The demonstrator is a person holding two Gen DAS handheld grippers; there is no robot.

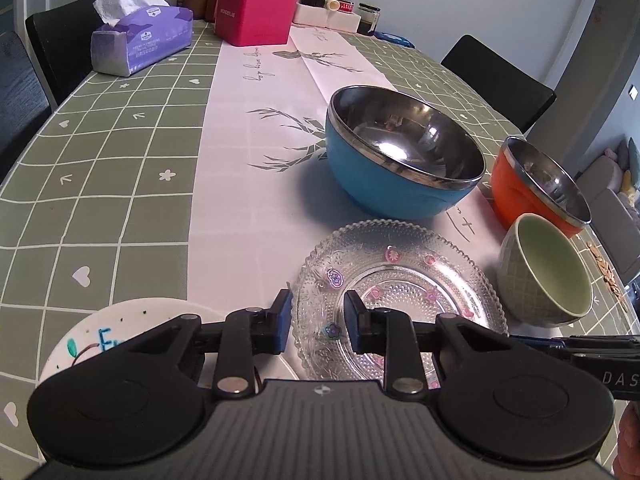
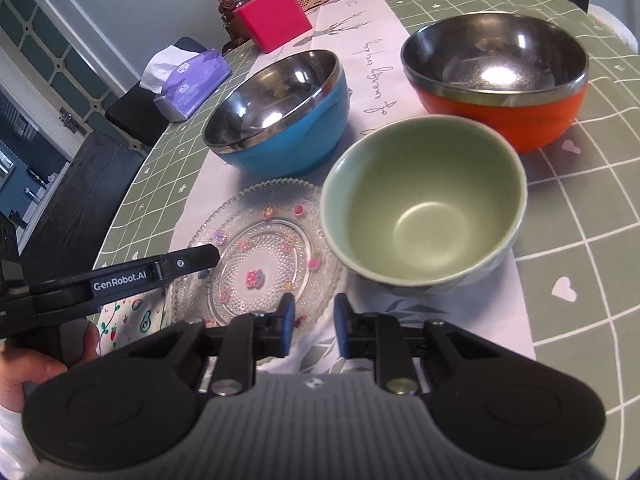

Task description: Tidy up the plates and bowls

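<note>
green-check table | blue bowl, green bowl empty | left hand-held gripper straddles glass plate rim, unclamped | right hand-held gripper narrowly parted, empty

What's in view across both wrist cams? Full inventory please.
glass plate: 1, clear, near centre
white plate: 1, painted, near left
blue bowl: 1, steel-lined, behind glass plate
orange bowl: 1, steel-lined, far right
green bowl: 1, pale, right of glass plate
tissue pack: 1, purple, far left
pink box: 1, far end
bottles and jars: several, far end
left gripper: 1, black, straddling glass plate rim
right gripper: 1, black, at glass plate's near edge
</note>
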